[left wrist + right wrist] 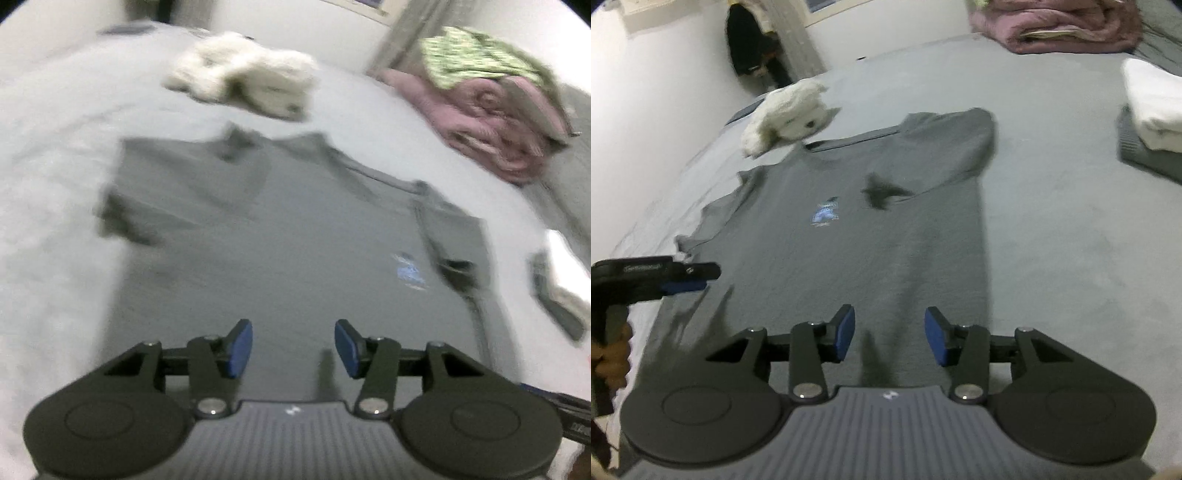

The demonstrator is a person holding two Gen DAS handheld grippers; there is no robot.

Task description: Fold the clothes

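on the grey bed [62, 155], in the left wrist view, a grey t-shirt [280, 236] lies spread flat, neckline away from the camera and a small blue print [410, 271] on its chest. the left tool [293, 349] hangs just above the lower part of the shirt with its two blue pads [240, 349] set apart and nothing between them. beyond the collar sits a white plush toy [243, 75], close to the shirt but whether it touches is hard to tell in the blur. at the far right a pink folded blanket [491, 118] carries a green patterned cloth [480, 61] on top, well apart from the shirt. the whole picture is smeared. in the right wrist view, the same t-shirt [849, 240] reaches from the near edge up to its collar, with the blue print [823, 214] left of centre and a dark creased spot [882, 192] beside it. the right tool [889, 338] hovers over the hem area, its pads [846, 334] apart and empty. at the left edge the left tool [687, 278] shows from the side over the shirt's edge, held by a hand [611, 360]. the plush toy [786, 118] lies just beyond the collar. on the right, a folded white cloth [1152, 107] rests on a folded grey garment [1145, 157], clear of the shirt, and the pink blanket [1056, 26] lies at the far top.
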